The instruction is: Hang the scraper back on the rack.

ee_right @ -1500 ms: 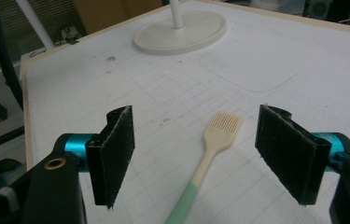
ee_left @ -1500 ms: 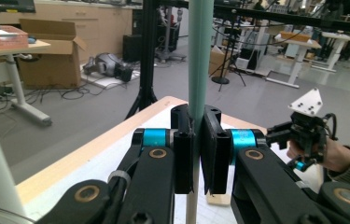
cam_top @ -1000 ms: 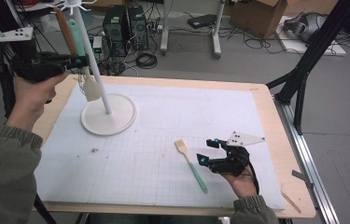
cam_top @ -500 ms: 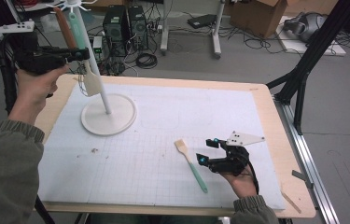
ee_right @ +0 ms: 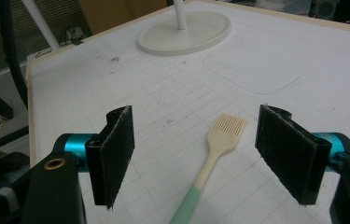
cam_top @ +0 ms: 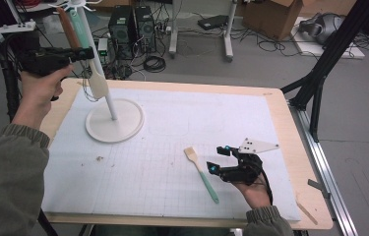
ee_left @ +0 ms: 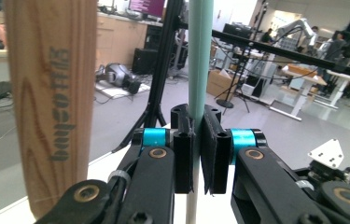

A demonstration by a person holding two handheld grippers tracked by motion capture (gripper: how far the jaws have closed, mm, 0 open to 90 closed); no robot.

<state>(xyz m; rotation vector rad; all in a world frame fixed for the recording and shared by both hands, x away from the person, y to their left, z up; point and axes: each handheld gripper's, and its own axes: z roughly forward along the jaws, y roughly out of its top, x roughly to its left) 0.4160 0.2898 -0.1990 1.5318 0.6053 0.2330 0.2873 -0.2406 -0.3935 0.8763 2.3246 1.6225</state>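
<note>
High view: left tongs (cam_top: 87, 53) clamp the mint handle of a hanging spatula (cam_top: 95, 81) on the utensil stand (cam_top: 115, 120). Right tongs (cam_top: 220, 159) rest open on the bench (cam_top: 280, 123), a pastry brush (cam_top: 200, 172) just ahead. Both utensils look light, stiff; grip mid-handle.

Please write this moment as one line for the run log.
left hand-held gripper: shut on mint-green utensil handle hanging at white stand | right hand-held gripper: open, above pastry brush on table mat
</note>
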